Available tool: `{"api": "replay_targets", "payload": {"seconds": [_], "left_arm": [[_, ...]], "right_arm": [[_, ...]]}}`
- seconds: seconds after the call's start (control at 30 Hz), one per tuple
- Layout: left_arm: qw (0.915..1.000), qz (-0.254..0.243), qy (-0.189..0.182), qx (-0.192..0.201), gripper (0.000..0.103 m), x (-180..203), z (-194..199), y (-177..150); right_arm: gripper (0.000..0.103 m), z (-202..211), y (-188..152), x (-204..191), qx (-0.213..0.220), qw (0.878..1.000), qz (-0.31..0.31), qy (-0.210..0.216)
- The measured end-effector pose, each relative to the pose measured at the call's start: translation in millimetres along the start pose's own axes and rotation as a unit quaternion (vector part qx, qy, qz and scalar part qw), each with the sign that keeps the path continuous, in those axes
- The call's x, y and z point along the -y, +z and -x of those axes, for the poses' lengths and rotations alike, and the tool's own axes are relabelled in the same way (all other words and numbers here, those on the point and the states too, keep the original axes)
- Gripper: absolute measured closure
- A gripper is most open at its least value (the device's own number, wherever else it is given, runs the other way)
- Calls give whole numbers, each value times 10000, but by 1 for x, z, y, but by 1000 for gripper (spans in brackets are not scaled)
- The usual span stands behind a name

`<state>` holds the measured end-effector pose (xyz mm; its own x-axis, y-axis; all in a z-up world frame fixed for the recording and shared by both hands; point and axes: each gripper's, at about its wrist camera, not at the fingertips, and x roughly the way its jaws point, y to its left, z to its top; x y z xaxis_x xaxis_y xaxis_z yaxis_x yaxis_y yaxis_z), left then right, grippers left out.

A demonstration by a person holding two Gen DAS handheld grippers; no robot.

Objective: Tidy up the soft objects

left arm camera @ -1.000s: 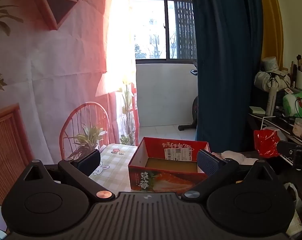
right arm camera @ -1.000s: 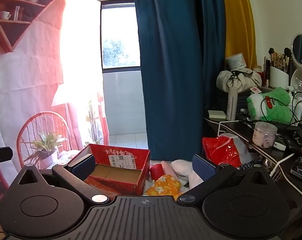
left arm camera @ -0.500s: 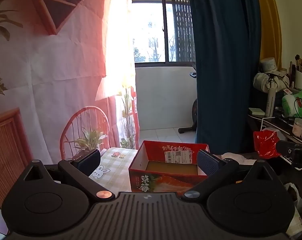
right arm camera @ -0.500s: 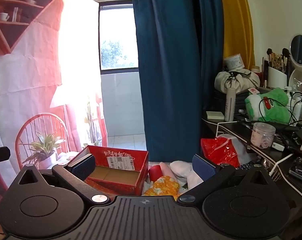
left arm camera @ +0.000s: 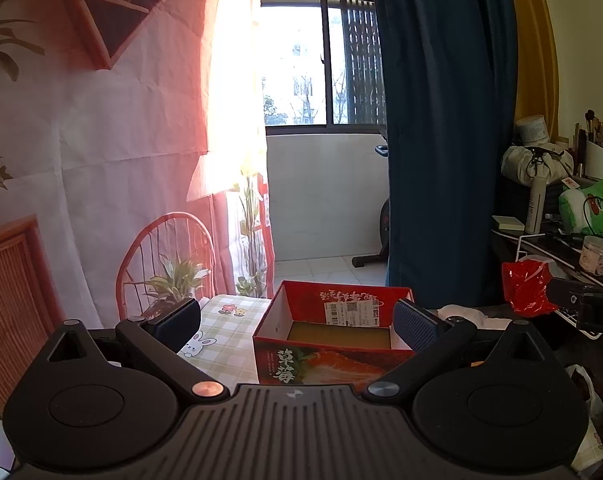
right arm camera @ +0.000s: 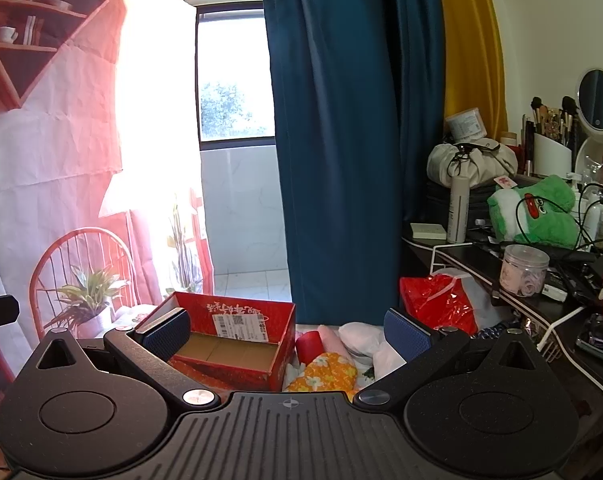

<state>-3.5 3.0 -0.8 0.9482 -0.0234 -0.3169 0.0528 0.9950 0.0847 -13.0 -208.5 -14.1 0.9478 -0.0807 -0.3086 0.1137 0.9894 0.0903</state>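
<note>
Red box (right arm camera: 237, 344) taken as landmark: open-topped cardboard, empty inside, brown floor bare, shipping label on far inner wall. Stiff but light by the look; likely to slide on the checked cloth (left arm camera: 225, 336) if pushed from the side. No need judged to lift it.

Soft pile, immediately right of box, touching or almost touching its right wall. From largest down:
- White bundle (right arm camera: 361, 338), farthest from box, cloth or stuffed; exact kind not discernible. Judged light, limp, liable to sag if pinched at an edge; better taken at a bunched fold near its middle.
- Floral yellow piece (right arm camera: 327, 370), nearest the camera, partly hidden behind the gripper body. Judged padded and compressible, not slippery; a deep pinch across the thickest part advised.
- Pink piece (right arm camera: 331, 338), behind the floral one, mostly covered.
- Red piece (right arm camera: 309, 346), just beside box wall, rounded; firmness not determinable.

None judged fragile. Nothing yet in box; task at its start.

Left gripper (left arm camera: 297, 320): spread wide, nothing held, raised short of box, aimed at its near wall.
Right gripper (right arm camera: 287, 334): spread wide, nothing held, raised, straddling box's right wall and pile in view.
</note>
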Motion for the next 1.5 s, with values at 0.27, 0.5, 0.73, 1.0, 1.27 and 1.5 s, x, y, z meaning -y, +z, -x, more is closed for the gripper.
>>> {"api": "replay_targets", "payload": {"seconds": [0.27, 0.5, 0.73, 1.0, 1.27, 1.5], "left_arm": [[10000, -5, -25, -23, 0, -1, 0, 0], [10000, -9, -46, -27, 0, -2, -1, 0], [10000, -12, -50, -32, 0, -2, -1, 0], [10000, -11, -48, -34, 0, -1, -1, -1], [10000, -9, -50, -36, 0, -1, -1, -1], [10000, -9, -53, -43, 0, -1, -2, -1]], "right_arm": [[0, 0, -1, 0, 8, 10000, 24, -20], [0, -1, -5, -1, 26, 10000, 9, -32], [0, -1, -4, -1, 28, 10000, 10, -33], [0, -1, -4, 0, 28, 10000, 9, -34], [0, -1, -4, 0, 34, 10000, 13, -38], [0, -1, -4, 0, 33, 10000, 16, -27]]}}
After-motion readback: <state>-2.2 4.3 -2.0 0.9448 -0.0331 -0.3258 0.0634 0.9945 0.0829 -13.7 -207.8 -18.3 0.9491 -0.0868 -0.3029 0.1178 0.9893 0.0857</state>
